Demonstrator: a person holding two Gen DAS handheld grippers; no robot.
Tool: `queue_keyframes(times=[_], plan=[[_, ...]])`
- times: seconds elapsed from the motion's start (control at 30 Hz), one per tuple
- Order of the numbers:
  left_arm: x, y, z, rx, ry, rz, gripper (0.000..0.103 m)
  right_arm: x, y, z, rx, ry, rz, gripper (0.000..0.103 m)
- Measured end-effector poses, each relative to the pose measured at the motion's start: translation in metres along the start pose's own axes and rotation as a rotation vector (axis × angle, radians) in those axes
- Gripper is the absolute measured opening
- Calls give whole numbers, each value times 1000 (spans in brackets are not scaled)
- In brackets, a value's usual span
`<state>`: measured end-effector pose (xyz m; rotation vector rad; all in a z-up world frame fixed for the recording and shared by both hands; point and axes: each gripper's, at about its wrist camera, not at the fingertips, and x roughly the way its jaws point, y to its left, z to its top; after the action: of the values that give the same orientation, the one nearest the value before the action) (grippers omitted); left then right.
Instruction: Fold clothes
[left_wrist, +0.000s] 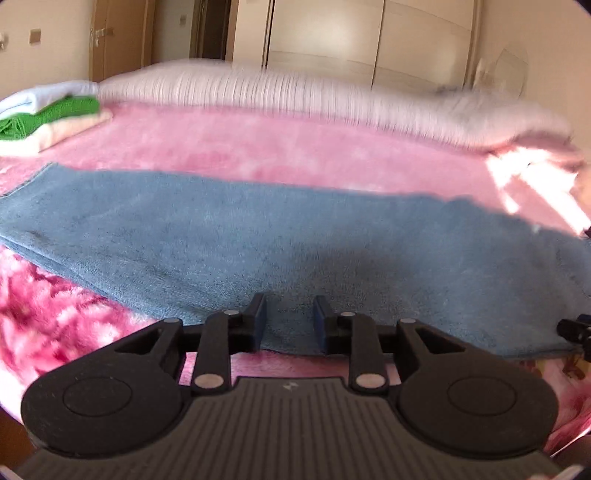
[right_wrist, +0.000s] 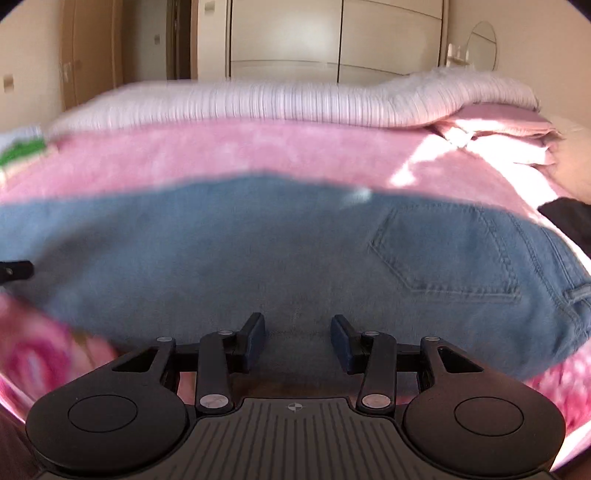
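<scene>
A pair of blue jeans (left_wrist: 258, 236) lies flat across the pink blanket, legs folded together, running left to right. The right wrist view shows the waist end with a back pocket (right_wrist: 450, 251). My left gripper (left_wrist: 289, 321) is open and empty at the near edge of the leg part. My right gripper (right_wrist: 298, 339) is open and empty over the near edge by the seat. Neither holds cloth. A bit of the right gripper (left_wrist: 576, 330) shows at the left view's right edge; a bit of the left gripper (right_wrist: 14, 271) shows at the right view's left edge.
A stack of folded clothes, white, green and cream (left_wrist: 48, 118), lies at the bed's far left. A white ribbed quilt (left_wrist: 295, 92) runs along the far side. Folded pink bedding (right_wrist: 498, 125) lies at the far right. Wardrobe doors (right_wrist: 332, 37) stand behind.
</scene>
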<state>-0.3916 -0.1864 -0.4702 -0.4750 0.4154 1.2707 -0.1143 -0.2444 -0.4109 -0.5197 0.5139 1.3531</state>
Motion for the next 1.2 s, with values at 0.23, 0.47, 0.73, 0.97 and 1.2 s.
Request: queue_keyframes(times=[0.23,0.47,0.73,0.97,1.2], plan=[[-33,-10,6,-69,98,-3,37,-6,3,11,42,68,-27,44],[-70,-32,27,-54,185,99,50,-44,12,22,126,132,56,46],[-105,-82,21,68,199,114,57,-90,-9,21,169,70,61,56],[-115,-106,-1,128,243,77,57,-107,-18,1,160,75,-26,64],[-129,-119,-6,163,227,52,57,-128,-26,-7,190,44,-67,69]])
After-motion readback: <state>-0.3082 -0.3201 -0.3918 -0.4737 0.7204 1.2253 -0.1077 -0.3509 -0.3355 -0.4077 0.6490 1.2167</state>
